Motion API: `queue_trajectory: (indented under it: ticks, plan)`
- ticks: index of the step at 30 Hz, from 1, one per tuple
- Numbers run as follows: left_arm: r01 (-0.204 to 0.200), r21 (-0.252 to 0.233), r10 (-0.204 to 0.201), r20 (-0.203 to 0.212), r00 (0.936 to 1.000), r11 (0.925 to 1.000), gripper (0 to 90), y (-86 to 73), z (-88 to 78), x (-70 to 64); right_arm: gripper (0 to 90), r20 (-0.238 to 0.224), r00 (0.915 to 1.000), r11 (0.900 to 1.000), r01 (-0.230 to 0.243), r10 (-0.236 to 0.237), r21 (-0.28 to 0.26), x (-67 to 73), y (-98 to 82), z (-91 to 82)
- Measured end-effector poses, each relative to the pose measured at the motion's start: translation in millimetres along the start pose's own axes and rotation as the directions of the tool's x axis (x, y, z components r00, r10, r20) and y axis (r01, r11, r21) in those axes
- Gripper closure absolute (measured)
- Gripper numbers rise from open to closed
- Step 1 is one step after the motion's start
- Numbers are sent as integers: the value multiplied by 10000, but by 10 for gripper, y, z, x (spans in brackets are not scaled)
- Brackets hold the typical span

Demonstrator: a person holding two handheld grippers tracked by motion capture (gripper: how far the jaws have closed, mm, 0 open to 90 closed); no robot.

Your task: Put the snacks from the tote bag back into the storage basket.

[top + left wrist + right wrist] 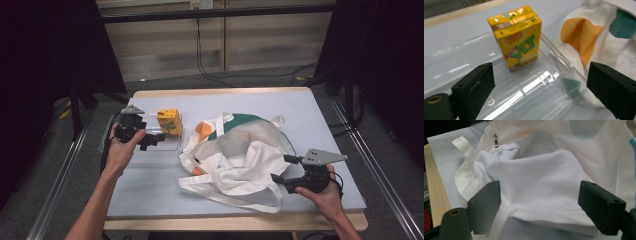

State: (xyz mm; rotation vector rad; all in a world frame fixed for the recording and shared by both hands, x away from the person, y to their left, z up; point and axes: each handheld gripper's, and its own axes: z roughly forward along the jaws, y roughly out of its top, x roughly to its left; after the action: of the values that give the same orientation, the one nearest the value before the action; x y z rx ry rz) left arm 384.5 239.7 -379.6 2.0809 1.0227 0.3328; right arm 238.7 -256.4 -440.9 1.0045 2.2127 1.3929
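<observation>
Overhead, the high view showed a pale blue-grey tabletop (pixel 150 175) carrying a small yellow cardboard drink carton (pixel 169 122) that stood upright in a shallow clear plastic tray (pixel 172 146) on the left, with a rumpled white cloth tote bag (pixel 235 155) bearing orange and green patches lying just beside it in the middle. The left tongs (pixel 150 140) hovered over the tray near the carton, while the right tongs (pixel 282 170) sat at the bag's near right edge, probably to keep its mouth open for the carton. Along the left gripper view, the left tongs (pixel 540 85) stood wide open and empty, lined up on the carton (pixel 517 37), which sat apart from both jaws at the tray's (pixel 554 55) far end; the bag's orange patch (pixel 580 37) lay just beyond the tray wall. Along the right gripper view, the right tongs (pixel 539 205) were likewise spread wide, straddling a folded white hem of the bag (pixel 541 182) without pinching it, a small metal zip pull (pixel 495 140) visible farther in.
</observation>
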Motion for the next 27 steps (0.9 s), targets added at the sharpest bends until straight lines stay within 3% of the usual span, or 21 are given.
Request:
queue_trajectory:
  ticks: [9,10,12,15,16,19,21,24,27]
  plan:
    - [-474,-199,479,283,9984,9987,44,-269,-237,-80,157,203,9998,9999,-26,28,-115,-2,1,-26]
    - [-768,-530,780,196,9968,9956,45,-315,-325,-114,157,216,9998,9999,-51,54,-113,1,4,-28]
    - [-979,-823,1003,247,9947,9918,44,-354,-413,-155,157,153,9999,9998,-52,54,-169,5,7,-29]
    - [-1018,-1173,1042,144,9945,9879,44,-419,-502,-218,157,145,9999,9998,-61,63,-177,9,8,-29]
    - [-978,-1306,1042,436,9936,9866,41,-492,-553,-261,157,154,9998,9997,-114,118,-236,8,10,-35]
    - [-934,-1359,1003,451,9939,9863,43,-563,-580,-299,157,203,9997,9996,-130,135,-262,6,12,-43]
    - [-829,-1174,894,516,9947,9896,42,-652,-605,-316,157,209,9997,9994,-156,162,-311,1,15,-49]
    - [-429,-1388,512,572,9970,9894,40,-837,-623,-333,157,254,9993,9991,-249,258,-348,-1,17,-52]
    - [-346,-1604,447,597,9972,9865,39,-929,-608,-344,157,260,9993,9991,-250,259,-351,-2,18,-50]
